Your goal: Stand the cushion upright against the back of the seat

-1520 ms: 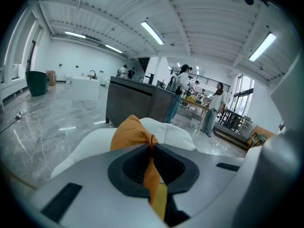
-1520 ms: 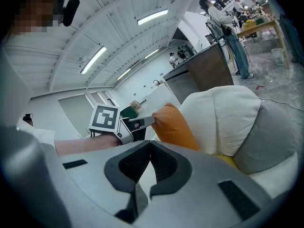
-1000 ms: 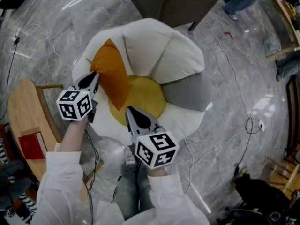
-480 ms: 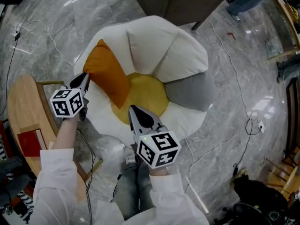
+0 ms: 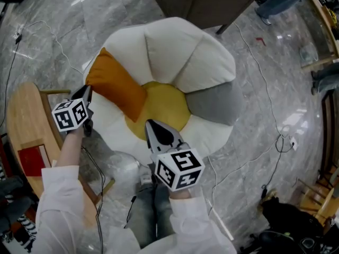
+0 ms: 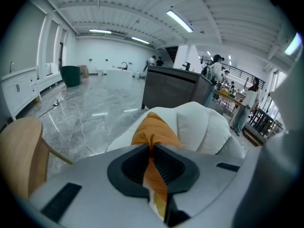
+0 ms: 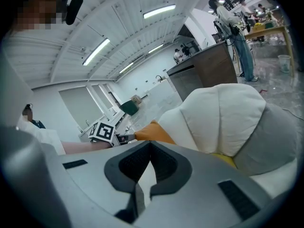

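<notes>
Left claw (image 5: 85, 91) is clamped narrow on a corner of the orange cushion (image 5: 117, 86); in the left gripper view the orange fabric is pinched between the dark pads and runs back through the gap behind them. From that claw the cushion stretches ahead and to its right, lying slanted over the white padded rim of the seat (image 5: 175, 46), far end reaching the yellow centre pad (image 5: 165, 110). It is not upright; the seat's tall white back lobes are beyond it, farther from the claw. Right claw (image 5: 150, 125) has its jaws together, nothing seen pinched, tips over the near edge of the yellow centre. The cushion is to this claw's left and ahead, apart from it. Grey lobe (image 5: 213, 102) sits to the right claw's right. Wooden stool (image 5: 21, 121) stands just behind and left of the left claw, on the grey marble floor (image 5: 53, 33).
</notes>
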The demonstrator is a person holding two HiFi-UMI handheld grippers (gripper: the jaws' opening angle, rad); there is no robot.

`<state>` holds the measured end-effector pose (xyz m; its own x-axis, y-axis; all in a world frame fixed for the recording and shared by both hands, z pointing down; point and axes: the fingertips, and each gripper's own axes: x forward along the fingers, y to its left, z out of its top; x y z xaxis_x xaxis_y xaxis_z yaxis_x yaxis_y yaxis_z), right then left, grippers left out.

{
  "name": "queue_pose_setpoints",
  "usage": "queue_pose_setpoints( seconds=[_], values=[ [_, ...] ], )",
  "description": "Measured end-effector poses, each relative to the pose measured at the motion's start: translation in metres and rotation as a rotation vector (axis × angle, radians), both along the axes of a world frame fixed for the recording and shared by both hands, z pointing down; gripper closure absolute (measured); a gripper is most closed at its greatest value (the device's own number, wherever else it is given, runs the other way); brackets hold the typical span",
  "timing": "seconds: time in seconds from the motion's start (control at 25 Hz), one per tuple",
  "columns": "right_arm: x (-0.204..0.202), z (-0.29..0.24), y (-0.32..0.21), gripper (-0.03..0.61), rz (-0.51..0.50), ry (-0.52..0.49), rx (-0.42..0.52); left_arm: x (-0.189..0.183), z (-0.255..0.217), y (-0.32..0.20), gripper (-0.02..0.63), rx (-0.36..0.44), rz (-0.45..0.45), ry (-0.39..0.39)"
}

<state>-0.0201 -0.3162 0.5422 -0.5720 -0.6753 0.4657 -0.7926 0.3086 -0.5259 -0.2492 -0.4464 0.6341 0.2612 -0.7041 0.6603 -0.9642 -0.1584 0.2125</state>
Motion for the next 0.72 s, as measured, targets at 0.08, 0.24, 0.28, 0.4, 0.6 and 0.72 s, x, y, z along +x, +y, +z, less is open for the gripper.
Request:
queue_pose_setpoints(
  seconds=[0.08,0.24,0.28,0.4,0.6,0.72],
  values=[
    [-0.001,0.002,0.002,0.566,-0.011,0.005,-0.002,-0.005,0.003,0.0,0.581,-0.01,-0.018,0.005],
    [-0.006,0.006,0.003,0.566,-0.027,0.015,-0.006,-0.013,0.007,-0.006,0.581,-0.01,-0.048,0.02],
    [-0.007,0.007,0.003,0.566,-0.029,0.015,-0.007,-0.013,0.006,-0.007,0.582,-0.007,-0.056,0.031],
    [-0.011,0.009,0.006,0.566,-0.039,0.013,-0.009,-0.012,0.005,-0.01,0.581,0.002,-0.06,0.042],
    [-0.015,0.014,0.007,0.566,-0.056,0.025,-0.008,-0.009,0.009,-0.013,0.581,-0.005,-0.045,0.045],
    [-0.016,0.013,0.007,0.566,-0.057,0.019,-0.01,-0.013,0.009,-0.014,0.565,-0.004,-0.058,0.015]
  ],
)
